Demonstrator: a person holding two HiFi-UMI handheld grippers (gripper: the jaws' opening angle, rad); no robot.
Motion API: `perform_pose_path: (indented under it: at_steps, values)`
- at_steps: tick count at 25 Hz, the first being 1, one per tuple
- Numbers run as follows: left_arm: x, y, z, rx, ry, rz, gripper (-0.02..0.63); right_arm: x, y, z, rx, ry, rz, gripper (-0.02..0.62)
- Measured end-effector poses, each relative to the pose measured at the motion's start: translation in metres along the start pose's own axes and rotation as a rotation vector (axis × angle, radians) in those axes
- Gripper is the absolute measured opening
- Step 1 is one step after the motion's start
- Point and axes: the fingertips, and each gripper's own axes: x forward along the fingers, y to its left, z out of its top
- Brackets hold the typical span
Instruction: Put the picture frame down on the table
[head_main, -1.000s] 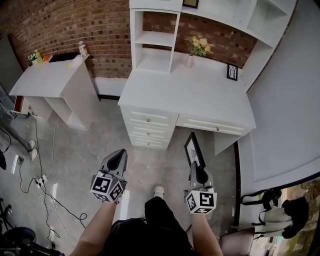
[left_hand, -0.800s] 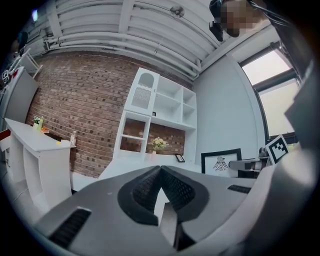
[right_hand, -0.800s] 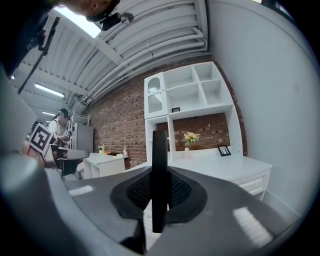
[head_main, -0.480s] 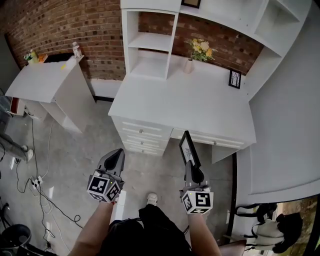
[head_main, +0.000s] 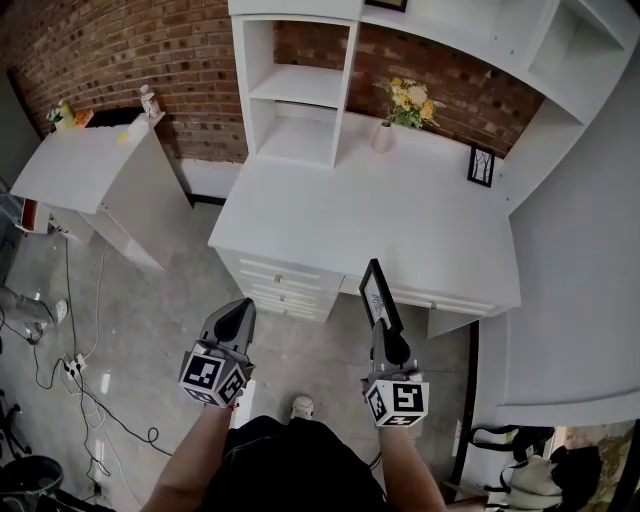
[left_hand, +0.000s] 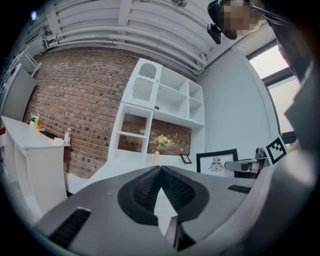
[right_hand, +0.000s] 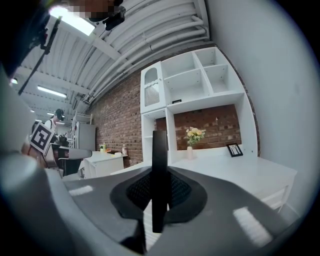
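Note:
My right gripper (head_main: 383, 338) is shut on a black picture frame (head_main: 378, 294), held upright just above the front edge of the white desk (head_main: 330, 215). In the right gripper view the picture frame (right_hand: 159, 170) shows edge-on between the jaws, with the desk top (right_hand: 235, 170) beyond it. My left gripper (head_main: 238, 316) is shut with nothing in it, over the floor in front of the desk's drawers. From the left gripper view the picture frame (left_hand: 216, 161) shows its white print, off to the right of the closed jaws.
On the desk stand a vase of flowers (head_main: 385, 128) and a small framed picture (head_main: 481, 164) at the back right. White shelves (head_main: 290, 90) rise at the desk's back. A second white table (head_main: 85, 165) stands to the left. Cables (head_main: 80, 365) lie on the floor.
Both grippers have moved forward toward the desk; the picture frame now reaches over its front edge. The jaws have not changed.

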Motion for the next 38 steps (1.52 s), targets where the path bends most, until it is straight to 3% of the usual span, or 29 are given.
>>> perform_pose_path:
  at_steps: [14, 25, 38]
  values:
    - [0.049, 0.045, -0.007, -0.015, 0.015, 0.004, 0.003, 0.068, 0.010, -0.012, -0.014, 0.033, 0.043, 0.029]
    - [0.132, 0.091, 0.007, -0.005, 0.034, -0.069, 0.003, 0.153, 0.003, -0.013, -0.008, 0.055, -0.002, 0.029]
    - [0.183, 0.117, -0.005, -0.006, 0.102, -0.162, 0.003, 0.212, 0.001, -0.039, 0.024, 0.116, -0.056, 0.029]
